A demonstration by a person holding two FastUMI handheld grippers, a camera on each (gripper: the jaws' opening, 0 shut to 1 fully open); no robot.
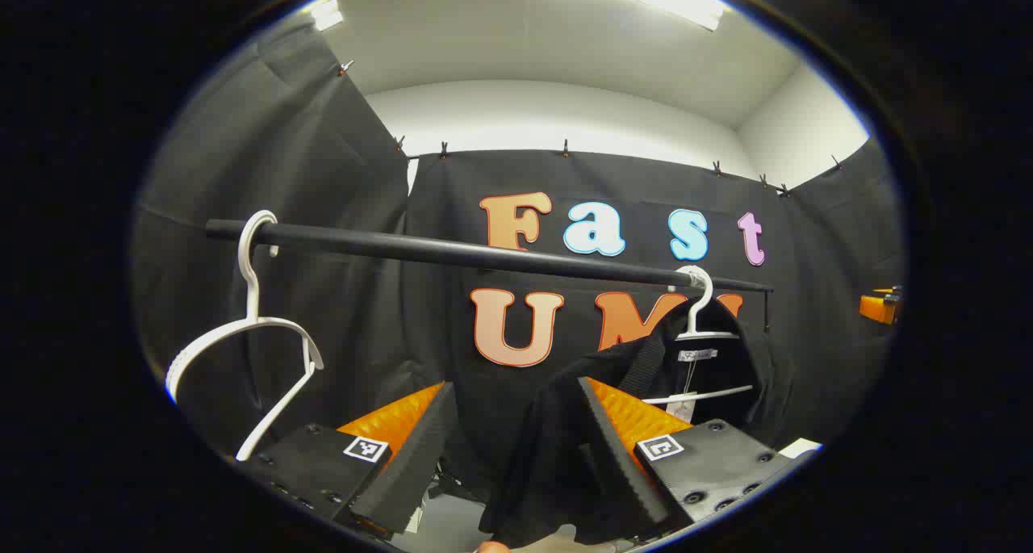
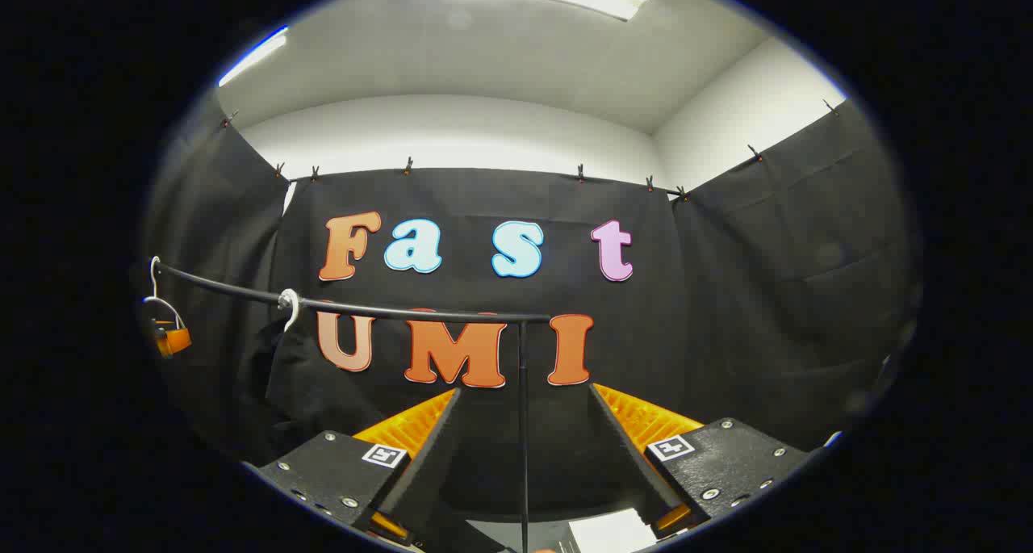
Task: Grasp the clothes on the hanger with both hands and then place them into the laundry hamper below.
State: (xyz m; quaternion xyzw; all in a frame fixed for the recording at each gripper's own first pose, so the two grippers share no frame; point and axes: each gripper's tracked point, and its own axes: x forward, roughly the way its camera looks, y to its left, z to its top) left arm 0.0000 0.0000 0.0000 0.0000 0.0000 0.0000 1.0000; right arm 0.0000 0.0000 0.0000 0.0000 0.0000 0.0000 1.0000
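Observation:
A black garment point(image 1: 557, 424) hangs on a white hanger point(image 1: 700, 307) near the right end of a black rail point(image 1: 452, 252). My left gripper point(image 1: 512, 448) is open just below and in front of it. The garment's left sleeve hangs in line with the gap, close to the right finger point(image 1: 613, 448). In the right gripper view the same garment point(image 2: 303, 383) hangs at the left under its hanger hook point(image 2: 289, 304). My right gripper point(image 2: 524, 456) is open and well to the right of the garment, facing the rail's upright post point(image 2: 523, 408). Part of the left gripper point(image 2: 172, 339) shows at the far left.
An empty white hanger point(image 1: 250, 327) hangs at the rail's left end, beside my left finger. The other gripper point(image 1: 880, 304) peeks in at the right edge. The rail point(image 2: 363, 307) ends at the post. A white surface point(image 2: 613, 533) lies low between the right fingers.

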